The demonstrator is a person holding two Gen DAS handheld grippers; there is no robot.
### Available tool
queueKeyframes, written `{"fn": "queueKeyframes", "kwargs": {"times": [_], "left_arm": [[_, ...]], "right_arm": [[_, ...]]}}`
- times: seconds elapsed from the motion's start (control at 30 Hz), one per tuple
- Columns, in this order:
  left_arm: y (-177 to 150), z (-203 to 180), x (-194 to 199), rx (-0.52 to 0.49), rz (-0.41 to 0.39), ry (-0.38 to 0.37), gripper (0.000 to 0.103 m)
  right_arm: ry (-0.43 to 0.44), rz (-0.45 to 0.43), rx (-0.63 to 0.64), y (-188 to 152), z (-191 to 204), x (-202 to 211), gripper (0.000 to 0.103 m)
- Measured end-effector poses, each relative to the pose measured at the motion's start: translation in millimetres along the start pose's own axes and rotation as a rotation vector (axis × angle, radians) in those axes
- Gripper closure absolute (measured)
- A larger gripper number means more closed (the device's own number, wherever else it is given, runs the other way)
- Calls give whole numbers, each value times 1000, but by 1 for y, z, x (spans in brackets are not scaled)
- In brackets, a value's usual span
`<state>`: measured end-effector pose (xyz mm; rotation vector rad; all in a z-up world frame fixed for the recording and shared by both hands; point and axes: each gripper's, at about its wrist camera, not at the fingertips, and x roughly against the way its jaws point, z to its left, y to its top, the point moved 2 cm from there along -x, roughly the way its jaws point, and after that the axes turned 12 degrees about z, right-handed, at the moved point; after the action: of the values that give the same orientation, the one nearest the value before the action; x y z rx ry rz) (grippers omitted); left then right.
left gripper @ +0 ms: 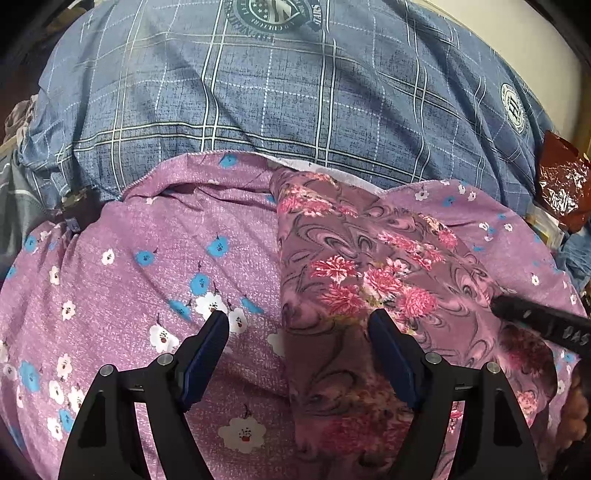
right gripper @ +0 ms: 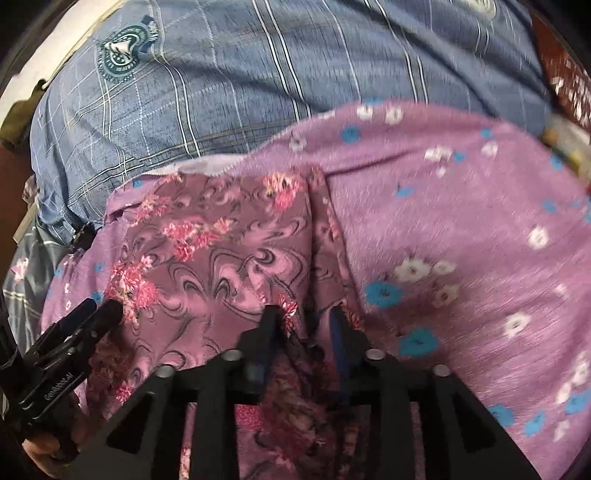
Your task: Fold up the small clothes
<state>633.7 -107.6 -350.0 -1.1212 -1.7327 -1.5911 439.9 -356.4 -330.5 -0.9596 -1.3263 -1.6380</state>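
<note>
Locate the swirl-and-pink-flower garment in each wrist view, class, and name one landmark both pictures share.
Left wrist view: the swirl garment lies centre-right, running to the bottom edge, on the purple flowered sheet.
Right wrist view: it sits centre-left, with a fold of it between the right gripper jaws.
Shared landmark: the round green crest on the blue checked cloth behind.

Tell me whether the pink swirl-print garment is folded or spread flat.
Partly folded. The swirl-print garment lies as a narrow doubled strip on the purple floral sheet, with the right gripper pinching a bunched fold.
</note>
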Motion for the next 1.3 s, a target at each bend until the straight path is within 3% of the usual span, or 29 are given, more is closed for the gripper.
{"fn": "queueKeyframes", "kwargs": {"times": [0.07, 0.2, 0.5, 1.3], "left_arm": [[0, 0, 2, -1, -7, 5, 25], [-3, -2, 2, -3, -12, 12, 25], [-4, -6, -1, -16, -9, 17, 25], [-4, -11, -3, -26, -5, 14, 25]], "right_arm": [[-36, -61, 3, 0, 3, 11, 56], [-117, -133, 44, -2, 13, 26, 56], [-184, -148, 57, 0, 11, 28, 56], [-216, -152, 63, -2, 10, 28, 56]]}}
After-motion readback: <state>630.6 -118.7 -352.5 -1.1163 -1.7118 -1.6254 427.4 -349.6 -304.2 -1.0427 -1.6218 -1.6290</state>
